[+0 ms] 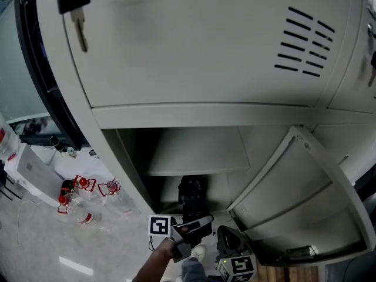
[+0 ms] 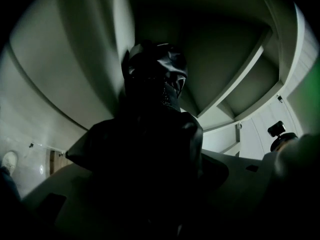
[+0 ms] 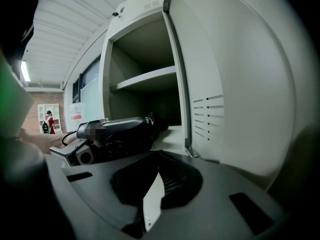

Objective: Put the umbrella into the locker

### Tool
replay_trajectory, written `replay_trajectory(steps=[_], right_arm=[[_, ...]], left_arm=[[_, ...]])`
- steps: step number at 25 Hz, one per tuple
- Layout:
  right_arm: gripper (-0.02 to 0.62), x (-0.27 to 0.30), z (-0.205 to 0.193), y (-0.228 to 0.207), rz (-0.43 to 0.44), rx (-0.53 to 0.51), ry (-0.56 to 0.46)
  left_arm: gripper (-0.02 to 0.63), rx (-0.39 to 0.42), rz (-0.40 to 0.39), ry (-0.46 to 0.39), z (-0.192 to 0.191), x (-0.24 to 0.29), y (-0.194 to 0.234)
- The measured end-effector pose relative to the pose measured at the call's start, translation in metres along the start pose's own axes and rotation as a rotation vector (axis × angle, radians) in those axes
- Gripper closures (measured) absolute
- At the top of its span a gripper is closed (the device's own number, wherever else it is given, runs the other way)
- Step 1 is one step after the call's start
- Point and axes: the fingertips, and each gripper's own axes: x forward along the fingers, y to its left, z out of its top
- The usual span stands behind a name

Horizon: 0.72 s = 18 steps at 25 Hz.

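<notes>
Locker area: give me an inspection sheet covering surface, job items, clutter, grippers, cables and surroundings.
Surface: pale floor beside the locker.
Job's things: black umbrella partway inside the open lower compartment, below its shelf; door swung wide.
Clutter: plastic bottles with red labels on the floor, left of the locker.
Grippers: left gripper jaws shut on the umbrella; right gripper jaws together, empty, outside the locker.
Cables: thin black lead beside the left gripper.
Surroundings: key hanging from the upper door.

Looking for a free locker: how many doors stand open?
1: the grey metal locker door, lower right in the head view, swung outward. The grey vented door above is shut; others may be hidden.
</notes>
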Motion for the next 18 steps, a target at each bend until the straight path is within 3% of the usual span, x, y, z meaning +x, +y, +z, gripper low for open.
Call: replay_trajectory(steps=[5,10,18], right_arm=[[0.594,-0.004,-0.001,0.001,0.003,-0.003,-0.001],[0.594,-0.012,0.001,0.006,0.013,-0.004,-0.009],[0.594,-0.034,0.005,0.013,0.019,-0.016,-0.034]], left_arm=[[0.275,-0.011,-0.026,-0.048,0.005,-0.002,0.001],[0.252,0.095,0.14,-0.151,0.014,-0.02,0.009],[0.247,0.238,0.309,-0.342,0.006,-0.061,0.005]])
